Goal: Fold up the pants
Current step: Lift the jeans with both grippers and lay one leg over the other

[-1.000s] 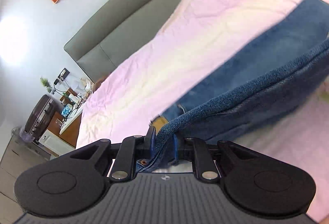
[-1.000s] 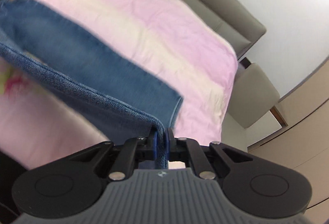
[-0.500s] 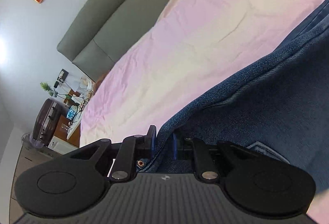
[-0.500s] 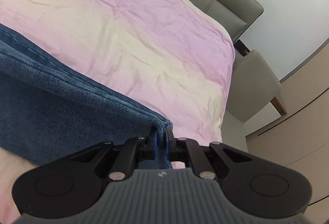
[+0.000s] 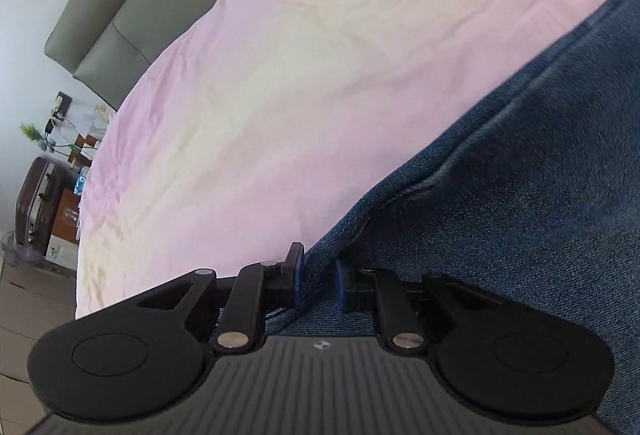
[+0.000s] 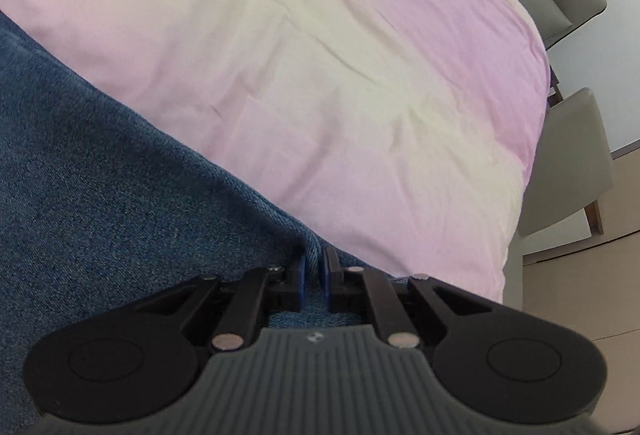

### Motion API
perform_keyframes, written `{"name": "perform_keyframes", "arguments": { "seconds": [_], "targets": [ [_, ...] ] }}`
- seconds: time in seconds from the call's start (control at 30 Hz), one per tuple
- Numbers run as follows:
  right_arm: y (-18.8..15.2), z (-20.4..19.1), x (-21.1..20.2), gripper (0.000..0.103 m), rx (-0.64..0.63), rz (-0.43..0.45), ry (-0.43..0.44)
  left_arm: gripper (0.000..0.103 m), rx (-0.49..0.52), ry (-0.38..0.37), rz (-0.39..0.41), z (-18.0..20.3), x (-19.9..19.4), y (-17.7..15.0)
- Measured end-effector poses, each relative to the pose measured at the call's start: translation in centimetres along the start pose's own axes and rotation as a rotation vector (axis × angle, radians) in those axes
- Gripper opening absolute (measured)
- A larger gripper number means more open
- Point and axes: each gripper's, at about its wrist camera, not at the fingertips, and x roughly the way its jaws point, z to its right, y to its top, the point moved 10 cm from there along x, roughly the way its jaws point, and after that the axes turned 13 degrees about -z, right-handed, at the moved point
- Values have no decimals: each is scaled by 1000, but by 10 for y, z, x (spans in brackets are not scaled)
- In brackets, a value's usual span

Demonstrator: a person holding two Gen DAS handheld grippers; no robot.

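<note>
Dark blue denim pants lie spread over a pink and cream bedsheet. My left gripper is shut on a thick fold of the pants at their left edge. In the right wrist view the pants fill the left half, and my right gripper is shut on a thin edge of the denim at their right end. Both grippers sit low, close to the sheet. The rest of the pants is out of frame.
A grey padded headboard runs along the far side of the bed. A dark suitcase and a cluttered bedside table stand off the bed's left. A grey chair stands off its right edge.
Both grippers have come down and forward over the bed with the pants in them. The hanging denim now lies close on the sheet and fills more of both views.
</note>
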Motion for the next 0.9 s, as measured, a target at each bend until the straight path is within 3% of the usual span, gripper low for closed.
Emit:
{"name": "perform_keyframes", "arguments": {
  "seconds": [0.13,0.27,0.4,0.47,0.53,0.57,0.6,0.63,0.7,0.8,0.9],
  "targets": [
    [0,3,3,2,8,-1,22,18,-32,-18,-6,-5,-5,-2],
    [-2,11,-7,2,29,7,28,19,-102,-43,41,-23,-30,5],
    [-1,18,-5,2,88,-1,31,19,-87,-30,16,-18,-27,6],
    [-2,14,-5,4,93,-6,-4,28,-77,-13,-22,-3,-26,4],
    [-4,14,-10,21,87,-5,-35,29,-79,8,-21,-2,-28,4],
    [-5,14,-14,29,82,3,-35,42,-70,21,-18,-3,-31,4],
    [-6,16,-20,46,81,17,-35,75,-64,26,-1,-6,-36,5],
    [-9,20,-28,59,87,28,-35,86,-66,29,28,-8,-46,4],
    [-15,30,-40,62,126,40,-23,85,-88,30,70,-15,-64,2],
    [-37,47,-59,62,222,42,39,82,-145,-47,77,-20,-91,-11],
    [-70,65,-73,62,347,38,125,80,-166,-137,133,-11,-128,-32]
  ]
}}
